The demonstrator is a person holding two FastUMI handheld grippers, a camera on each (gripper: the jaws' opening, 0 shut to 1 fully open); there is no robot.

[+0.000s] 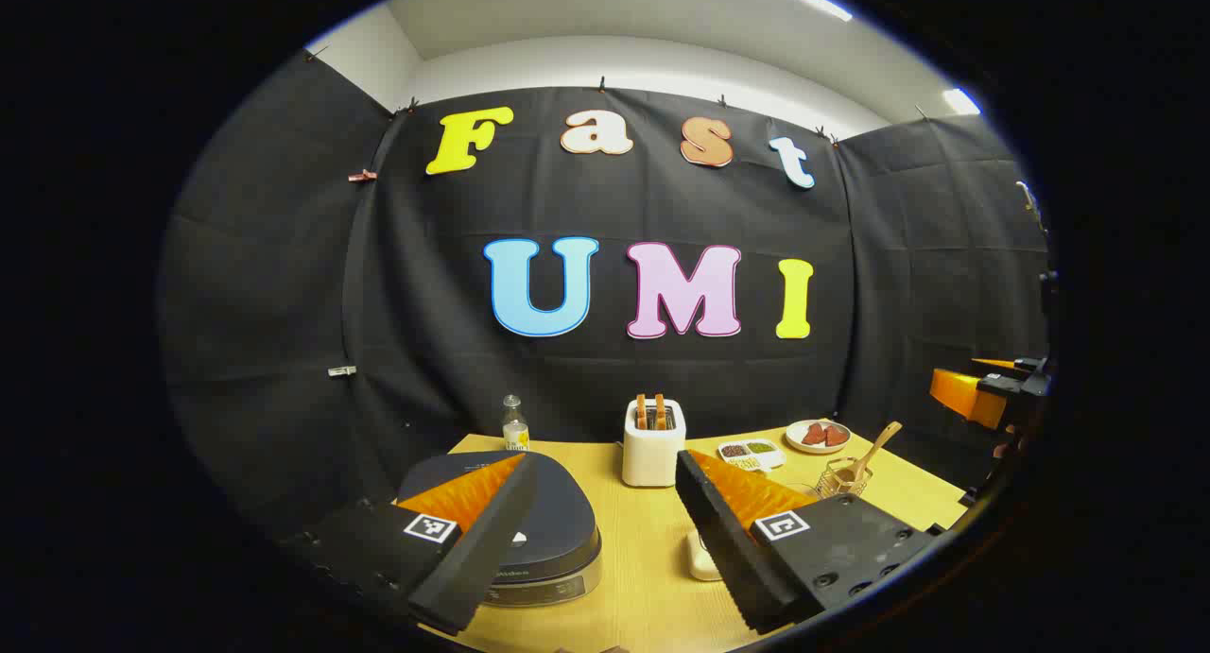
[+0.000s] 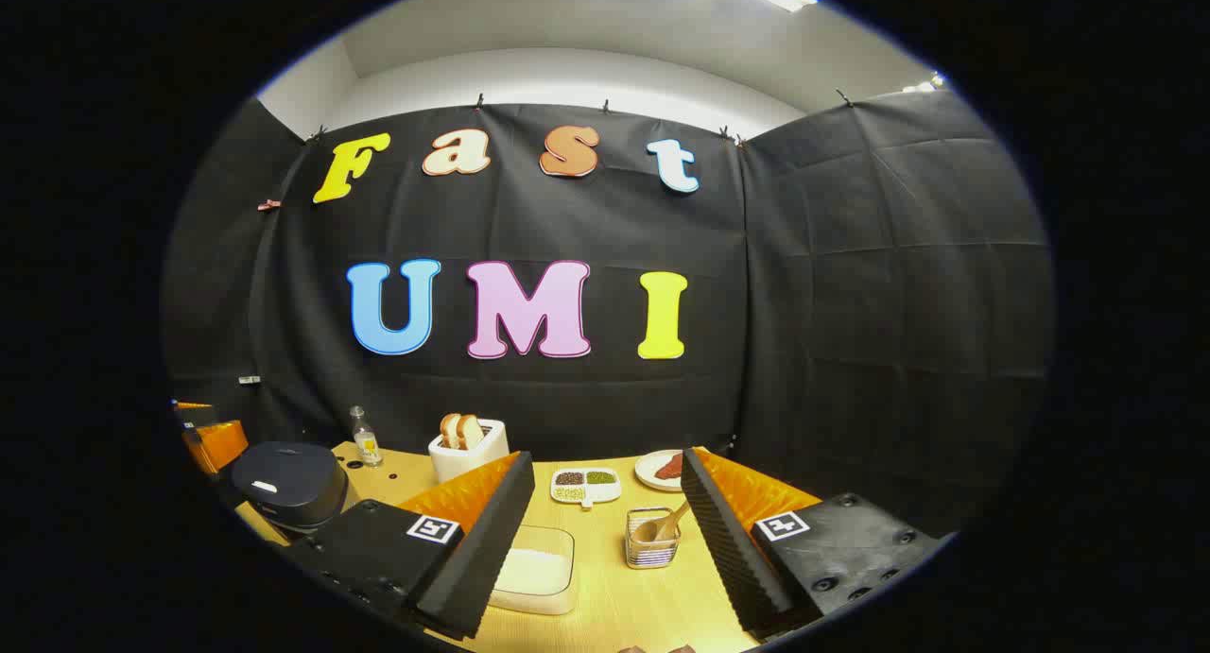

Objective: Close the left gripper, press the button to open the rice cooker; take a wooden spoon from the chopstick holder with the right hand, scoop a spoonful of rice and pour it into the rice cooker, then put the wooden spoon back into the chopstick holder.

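In the left gripper view, the dark rice cooker [image 1: 553, 530] sits lid-down at the table's near left, partly behind one finger of my open left gripper [image 1: 605, 464], which hovers above and short of it. A wooden spoon [image 1: 877, 445] stands in the wire chopstick holder [image 1: 844, 478] to the right. My right gripper [image 1: 983, 393] shows at the far right edge. In the right gripper view, my right gripper [image 2: 607, 459] is open above the table. Between its fingers lie the clear box of rice [image 2: 534, 568] and the chopstick holder [image 2: 650, 538] with the spoon [image 2: 664, 524]. The rice cooker [image 2: 284, 483] is far left.
A white toaster [image 1: 652, 440] holding bread slices stands mid-table at the back, with a small bottle [image 1: 514, 424] to its left. A divided dish of grains [image 1: 751, 455] and a plate of reddish food [image 1: 819, 436] sit back right. The wooden table [image 1: 643, 577] ends at the black cloth wall.
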